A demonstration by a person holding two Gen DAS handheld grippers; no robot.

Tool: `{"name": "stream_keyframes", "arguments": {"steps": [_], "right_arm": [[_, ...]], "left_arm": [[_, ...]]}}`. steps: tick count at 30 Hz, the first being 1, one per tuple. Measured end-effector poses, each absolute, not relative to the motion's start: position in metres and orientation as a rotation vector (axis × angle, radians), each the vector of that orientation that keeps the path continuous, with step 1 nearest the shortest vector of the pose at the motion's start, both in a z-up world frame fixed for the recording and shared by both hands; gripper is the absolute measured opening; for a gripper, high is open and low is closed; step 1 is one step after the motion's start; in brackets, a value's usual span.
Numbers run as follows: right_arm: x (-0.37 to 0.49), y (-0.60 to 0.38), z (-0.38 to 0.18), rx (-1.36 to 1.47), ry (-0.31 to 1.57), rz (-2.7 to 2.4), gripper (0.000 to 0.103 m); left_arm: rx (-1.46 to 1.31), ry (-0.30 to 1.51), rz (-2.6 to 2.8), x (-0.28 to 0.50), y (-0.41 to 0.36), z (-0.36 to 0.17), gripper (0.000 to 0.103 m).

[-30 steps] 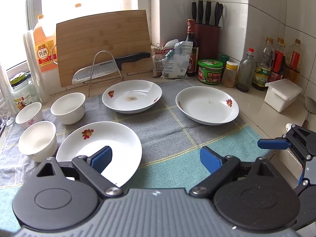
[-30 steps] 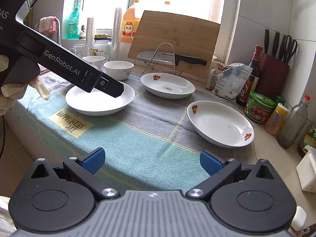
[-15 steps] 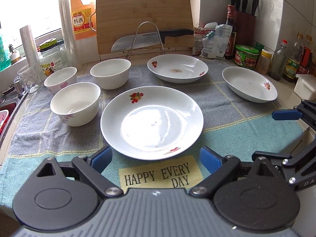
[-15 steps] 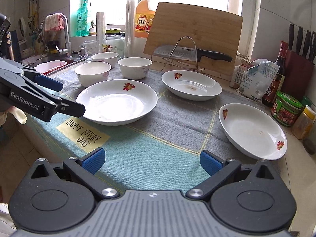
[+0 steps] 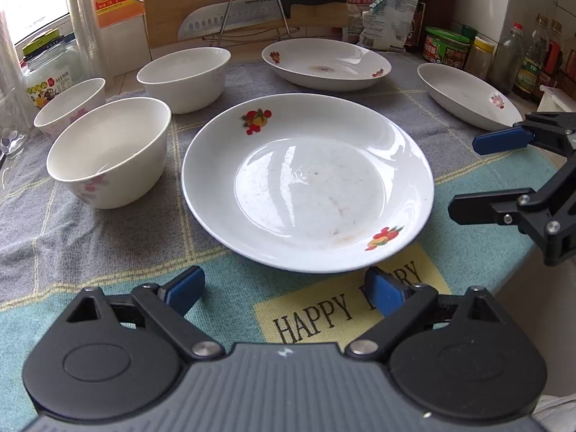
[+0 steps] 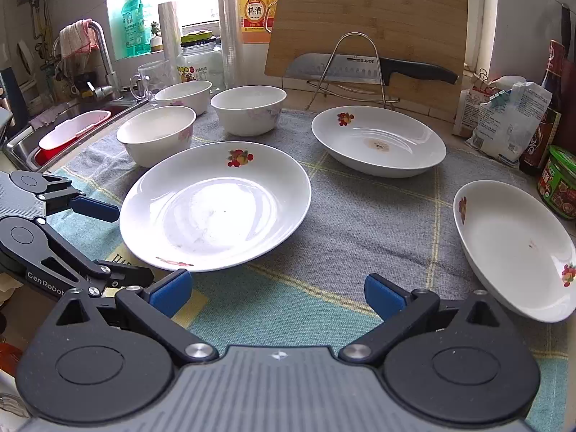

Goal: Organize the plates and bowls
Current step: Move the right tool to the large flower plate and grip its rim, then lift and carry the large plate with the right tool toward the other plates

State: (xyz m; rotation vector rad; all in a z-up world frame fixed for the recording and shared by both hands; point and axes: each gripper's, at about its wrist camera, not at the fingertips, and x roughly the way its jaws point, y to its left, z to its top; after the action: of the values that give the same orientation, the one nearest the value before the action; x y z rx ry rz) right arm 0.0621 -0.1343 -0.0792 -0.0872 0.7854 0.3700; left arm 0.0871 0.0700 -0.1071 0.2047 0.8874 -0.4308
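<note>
In the left wrist view the left gripper [image 5: 284, 289] fills the bottom of the frame, jaws spread wide with nothing between them, its blue pads just short of the near rim of the big plate [image 5: 306, 183] at centre. That plate lies on a cloth [image 5: 108, 252] with a yellow label [image 5: 334, 309] partly under it. At the right edge the right gripper [image 5: 500, 176] also stands open and empty, beside the plate. Left of centre sits the near bowl [image 5: 108, 151], with a second bowl [image 5: 70, 106] behind it at the left edge and a third bowl [image 5: 183, 77] further back. A far plate [image 5: 325, 64] lies at upper centre and a right plate [image 5: 468, 93] at upper right. Behind them, at the top, a knife [image 5: 259, 9] rests on a wire rack against a board [image 5: 172, 0].
</note>
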Motion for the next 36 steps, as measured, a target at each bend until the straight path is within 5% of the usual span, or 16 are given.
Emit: {"name": "stream_keyframes", "arguments": {"steps": [6, 36], "right_arm": [[0.086, -0.12, -0.086, -0.023, 0.838, 0.356, 0.103], [0.161, -0.105, -0.099, 0.088, 1.015, 0.542, 0.103]], "left_arm": [[0.254, 0.874, -0.511, 0.101, 0.073, -0.112, 0.103], [0.275, 0.809, -0.588, 0.104, 0.079, -0.115, 0.103]]}}
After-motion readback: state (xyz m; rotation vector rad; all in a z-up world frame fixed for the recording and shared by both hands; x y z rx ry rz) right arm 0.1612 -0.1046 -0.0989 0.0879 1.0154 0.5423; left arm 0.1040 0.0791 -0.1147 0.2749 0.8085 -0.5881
